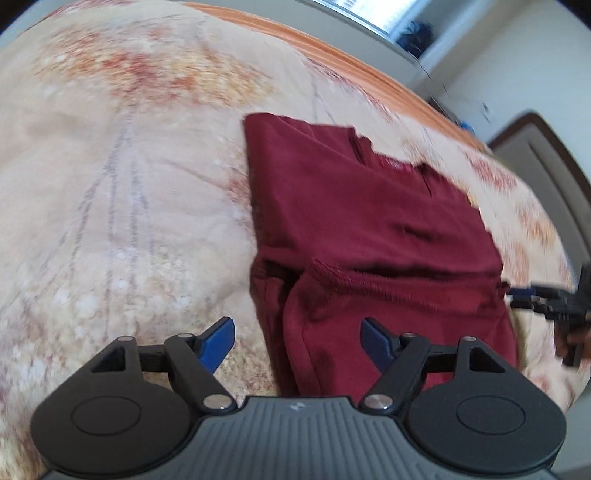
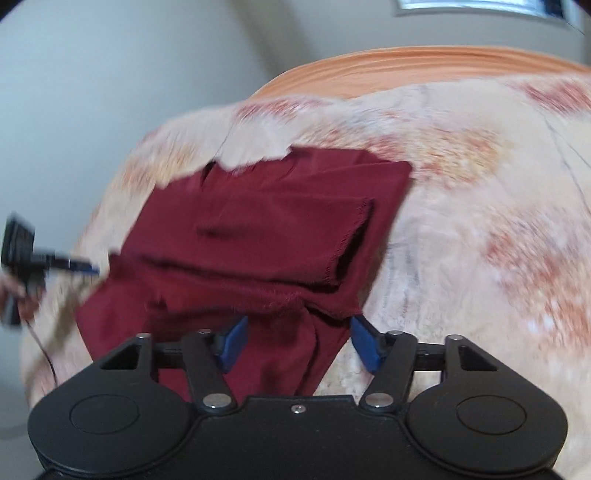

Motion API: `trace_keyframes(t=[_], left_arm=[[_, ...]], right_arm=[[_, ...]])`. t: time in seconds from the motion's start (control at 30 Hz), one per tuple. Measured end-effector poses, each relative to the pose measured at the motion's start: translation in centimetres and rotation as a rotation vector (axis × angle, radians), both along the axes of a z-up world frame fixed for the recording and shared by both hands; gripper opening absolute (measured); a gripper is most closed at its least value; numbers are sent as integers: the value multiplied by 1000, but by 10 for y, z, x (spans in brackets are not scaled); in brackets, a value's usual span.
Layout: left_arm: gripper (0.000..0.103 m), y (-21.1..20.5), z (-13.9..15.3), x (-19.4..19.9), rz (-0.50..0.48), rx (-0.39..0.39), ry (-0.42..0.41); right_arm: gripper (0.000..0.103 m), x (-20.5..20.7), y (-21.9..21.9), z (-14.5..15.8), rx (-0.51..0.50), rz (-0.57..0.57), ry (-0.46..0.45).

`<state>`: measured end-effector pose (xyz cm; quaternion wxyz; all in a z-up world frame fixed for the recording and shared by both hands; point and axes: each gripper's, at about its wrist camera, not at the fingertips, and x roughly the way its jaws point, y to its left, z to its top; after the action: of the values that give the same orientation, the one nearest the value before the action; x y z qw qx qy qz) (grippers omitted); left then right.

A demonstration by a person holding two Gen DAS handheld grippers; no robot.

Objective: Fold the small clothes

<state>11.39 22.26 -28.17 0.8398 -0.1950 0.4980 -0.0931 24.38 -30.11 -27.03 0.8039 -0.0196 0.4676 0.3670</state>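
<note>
While both grippers (image 1: 297,341) (image 2: 297,341) gape empty, maroon garment (image 1: 369,236) lies on floral blanket (image 1: 129,184) near white walls (image 2: 110,74).

Matt maroon cloth garment (image 1: 369,229) lies on a fuzzy, plush blanket (image 1: 129,184).

so the whole setup sits on a bed with a fuzzy cream blanket (image 1: 122,192) printed with orange-red blotches and thin grey stems; past its far edge there's an orange ribbed cover (image 2: 424,70) (sheet or headboard, can't tell); walls (image 2: 110,81) are plain off-white and the light is soft daylight; a bright window (image 1: 373,14) sits up top; white shelving (image 1: 436,44) next to it holds something dark blue; a brown-framed door (image 1: 546,166) shows at the right
</note>
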Motion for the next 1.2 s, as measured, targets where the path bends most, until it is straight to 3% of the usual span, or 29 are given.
trace_keyframes(t=[0.07,0.2,0.33,0.37,0.57,0.77,0.9,1.0,1.1,1.2], left_arm=[[74,-8,-2,3,-57,40,-1],[64,-17,-8,12,-117,77,9],[37,-22,-5,19,-139,119,-16],[36,-23,-3,20,-138,131,-29],[36,-25,1,20,-143,161,-47],[36,-27,8,16,-136,178,-74],[36,-31,9,19,-156,198,-70],[36,-31,9,22,-151,197,-68],[26,-33,12,21,-159,198,-73],[22,-36,14,20,-168,201,-73]], right_arm=[[43,2,15,-11,-53,73,-14],[34,6,26,-22,-51,117,3],[22,8,32,-25,-47,122,14],[15,7,32,-24,-48,121,17],[14,5,28,-20,-27,106,29],[27,8,33,-24,-14,81,50],[27,8,36,-27,-16,82,55],[14,9,35,-26,-6,73,64],[9,9,31,-23,9,69,66],[8,7,27,-19,25,72,64]])
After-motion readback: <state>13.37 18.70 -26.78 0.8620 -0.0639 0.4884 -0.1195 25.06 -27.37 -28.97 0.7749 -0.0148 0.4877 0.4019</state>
